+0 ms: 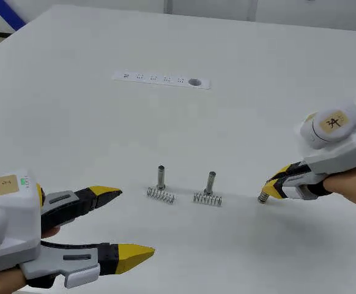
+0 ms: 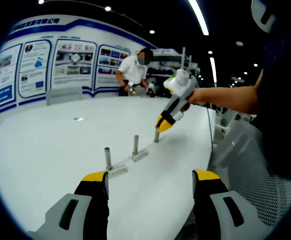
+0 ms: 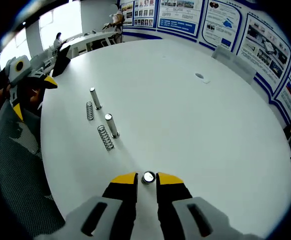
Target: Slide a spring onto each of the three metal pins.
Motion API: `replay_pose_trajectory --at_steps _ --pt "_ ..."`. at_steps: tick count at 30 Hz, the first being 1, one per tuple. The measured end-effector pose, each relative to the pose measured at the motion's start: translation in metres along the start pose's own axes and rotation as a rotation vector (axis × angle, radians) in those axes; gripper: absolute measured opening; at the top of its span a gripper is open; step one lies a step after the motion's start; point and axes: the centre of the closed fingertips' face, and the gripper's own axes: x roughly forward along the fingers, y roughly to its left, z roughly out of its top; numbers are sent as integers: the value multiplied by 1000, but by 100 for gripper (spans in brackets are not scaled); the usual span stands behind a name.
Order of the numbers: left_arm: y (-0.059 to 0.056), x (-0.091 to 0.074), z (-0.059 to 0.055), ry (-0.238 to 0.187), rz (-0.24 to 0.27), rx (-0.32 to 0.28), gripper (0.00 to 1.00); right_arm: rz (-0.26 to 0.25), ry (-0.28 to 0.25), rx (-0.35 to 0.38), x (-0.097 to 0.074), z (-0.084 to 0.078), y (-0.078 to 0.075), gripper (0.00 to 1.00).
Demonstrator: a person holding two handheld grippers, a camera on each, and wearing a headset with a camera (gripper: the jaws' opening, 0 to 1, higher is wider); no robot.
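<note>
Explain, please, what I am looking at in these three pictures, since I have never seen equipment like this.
There is no robot here: a person holds a tool with two yellow-tipped jaws in each hand. The head view comes from a camera on the person's headset. The two round views come from cameras riding on the grippers, looking along their jaws. On the white table stand the left pin and the middle pin, with the left spring and the middle spring lying loose beside them. A power strip lies further back. The left gripper is open and holds nothing. The right gripper has its jaws closed around the third pin.
</note>
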Motion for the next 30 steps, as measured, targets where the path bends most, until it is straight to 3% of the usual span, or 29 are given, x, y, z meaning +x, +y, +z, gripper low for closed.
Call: replay_pose_trajectory --at_steps 14,24,30 --pt "-1 0 0 -2 -2 2 69 -7 -57 -89 -12 28 12 19" --pt "-1 0 2 -1 0 7 69 76 -47 -174 8 38 46 19" --pt "-2 0 2 -1 -1 7 69 115 -33 -224 22 39 59 19"
